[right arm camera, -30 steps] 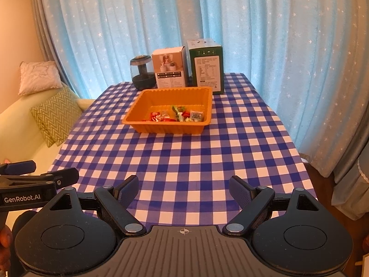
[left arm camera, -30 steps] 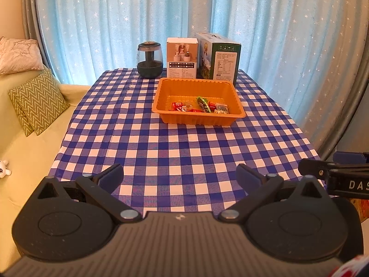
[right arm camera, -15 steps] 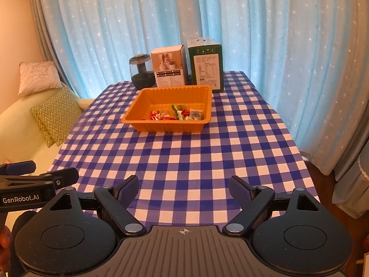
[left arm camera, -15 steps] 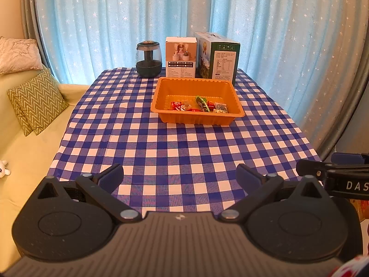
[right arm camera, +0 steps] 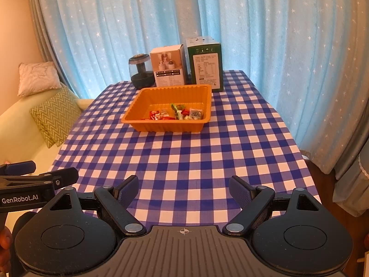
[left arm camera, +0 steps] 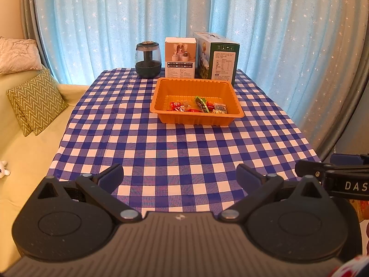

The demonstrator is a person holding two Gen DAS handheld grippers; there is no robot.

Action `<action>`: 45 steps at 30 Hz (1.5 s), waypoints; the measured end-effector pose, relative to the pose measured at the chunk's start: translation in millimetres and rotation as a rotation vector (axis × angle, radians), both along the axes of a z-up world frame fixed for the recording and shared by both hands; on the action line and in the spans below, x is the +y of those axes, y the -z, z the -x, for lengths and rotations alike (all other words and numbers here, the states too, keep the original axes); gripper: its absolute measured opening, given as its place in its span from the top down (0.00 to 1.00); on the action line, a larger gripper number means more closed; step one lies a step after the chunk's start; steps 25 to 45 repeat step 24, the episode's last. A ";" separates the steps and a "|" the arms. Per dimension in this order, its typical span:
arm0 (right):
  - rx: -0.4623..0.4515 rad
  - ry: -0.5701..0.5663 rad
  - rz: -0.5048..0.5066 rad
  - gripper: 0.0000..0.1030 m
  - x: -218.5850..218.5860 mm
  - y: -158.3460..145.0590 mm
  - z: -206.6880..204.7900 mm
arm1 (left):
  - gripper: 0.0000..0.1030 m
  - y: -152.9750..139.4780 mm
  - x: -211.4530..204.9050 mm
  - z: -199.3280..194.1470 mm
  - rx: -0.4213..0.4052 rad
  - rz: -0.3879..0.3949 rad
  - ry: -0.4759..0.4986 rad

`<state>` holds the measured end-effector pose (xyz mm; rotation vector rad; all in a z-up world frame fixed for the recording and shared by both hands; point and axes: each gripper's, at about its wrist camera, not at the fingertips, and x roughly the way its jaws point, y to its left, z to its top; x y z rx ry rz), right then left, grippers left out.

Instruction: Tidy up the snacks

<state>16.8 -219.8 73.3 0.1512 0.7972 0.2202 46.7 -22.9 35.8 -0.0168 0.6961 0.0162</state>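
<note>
Blocking nearest tablecloth (left arm camera: pixel 184 152): black tongs (left arm camera: pixel 180 177).

The left gripper (left arm camera: pixel 180 176) sits at the bottom of its own view. Its two fingers (left arm camera: pixel 110 177) are far apart, with nothing between them. It points forward and tilts down. The right gripper (right arm camera: pixel 184 185) sits at the bottom of its own view too. Its fingers (right arm camera: pixel 128 190) are also wide apart and hold nothing. It tilts down the same way. Each gripper peeks into the other's view from the side: the right one at the right edge, the left one at the left edge. A bit of a hand (right arm camera: pixel 5 245) shows at the lower left.
</note>
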 end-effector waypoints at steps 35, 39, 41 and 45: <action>0.001 0.000 -0.002 0.18 -1.2 1.2 -0.7 | 0.00 1.7 -4.2 0.9 -0.005 0.011 0.013; 0.001 0.000 -0.002 0.18 -1.2 1.2 -0.7 | 0.00 1.7 -4.2 0.9 -0.005 0.011 0.013; 0.001 0.000 -0.002 0.18 -1.2 1.2 -0.7 | 0.00 1.7 -4.2 0.9 -0.005 0.011 0.013; 0.001 0.000 -0.002 0.18 -1.2 1.2 -0.7 | 0.00 1.7 -4.2 0.9 -0.005 0.011 0.013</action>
